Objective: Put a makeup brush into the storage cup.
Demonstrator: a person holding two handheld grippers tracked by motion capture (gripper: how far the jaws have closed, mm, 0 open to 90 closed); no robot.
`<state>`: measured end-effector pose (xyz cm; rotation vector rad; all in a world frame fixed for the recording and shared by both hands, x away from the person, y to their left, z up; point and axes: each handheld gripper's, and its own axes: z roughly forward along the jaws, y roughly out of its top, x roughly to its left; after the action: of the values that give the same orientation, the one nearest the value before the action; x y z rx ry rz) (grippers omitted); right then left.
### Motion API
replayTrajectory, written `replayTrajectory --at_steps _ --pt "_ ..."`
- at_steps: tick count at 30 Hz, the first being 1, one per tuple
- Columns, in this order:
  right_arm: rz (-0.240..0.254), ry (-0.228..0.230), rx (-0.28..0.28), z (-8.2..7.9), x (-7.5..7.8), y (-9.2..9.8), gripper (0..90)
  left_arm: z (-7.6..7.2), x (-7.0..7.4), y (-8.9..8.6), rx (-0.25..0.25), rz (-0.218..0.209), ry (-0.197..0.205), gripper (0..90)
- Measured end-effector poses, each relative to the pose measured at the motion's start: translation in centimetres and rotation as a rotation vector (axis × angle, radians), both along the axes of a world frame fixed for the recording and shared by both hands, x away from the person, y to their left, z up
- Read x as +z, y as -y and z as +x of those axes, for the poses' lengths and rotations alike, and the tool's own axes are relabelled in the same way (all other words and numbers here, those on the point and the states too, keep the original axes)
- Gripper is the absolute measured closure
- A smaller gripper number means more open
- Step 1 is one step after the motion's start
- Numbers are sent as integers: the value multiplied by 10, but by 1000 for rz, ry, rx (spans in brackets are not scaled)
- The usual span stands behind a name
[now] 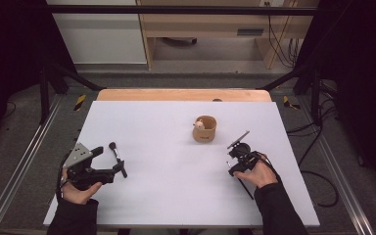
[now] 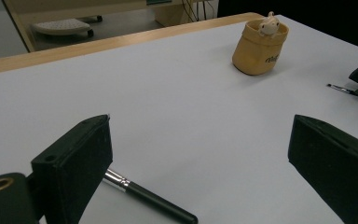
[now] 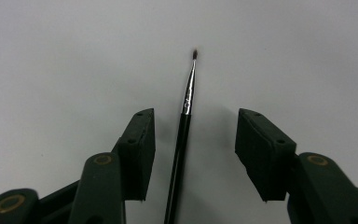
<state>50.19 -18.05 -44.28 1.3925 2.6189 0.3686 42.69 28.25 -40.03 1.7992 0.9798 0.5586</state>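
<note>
**Presently: right claw straddles thin brush, left claw idle beside thick brush**

Nearest the person, the right claw (image 3: 191, 140) points down at the white desk (image 1: 166, 147) with its jaws spread on either side of a thin brush (image 3: 182, 135). That brush lies flat between the pads, closer to one pad, touching neither; its small dark tip points away from the claw. At the desk's left, the left claw (image 2: 200, 158) rests low with jaws spread wide and nothing between them. A thick brush (image 1: 117, 157) with a round dark head lies on the desk just beside one jaw. Farther off, right of centre, a tan pouch (image 1: 204, 129) stands upright, a small pale toy (image 1: 199, 124) peeking over its rim.
</note>
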Motion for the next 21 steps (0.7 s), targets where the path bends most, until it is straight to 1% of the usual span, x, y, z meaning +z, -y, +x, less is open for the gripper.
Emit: replayTrajectory --at_steps 6,7,8,12,21 --pt "-14 -14 4 0 -4 -1 566 0 0 0 0 1 -1 57" --pt "-20 -12 12 0 -5 0 576 0 0 0 0 2 -1 57" --pt "-11 -23 5 0 -4 0 592 0 0 0 0 2 -2 57" --pt "-4 -36 2 -1 -4 0 640 0 0 0 0 1 0 57" --pt "-4 -42 3 -4 -4 -2 747 0 0 0 0 2 -1 58"
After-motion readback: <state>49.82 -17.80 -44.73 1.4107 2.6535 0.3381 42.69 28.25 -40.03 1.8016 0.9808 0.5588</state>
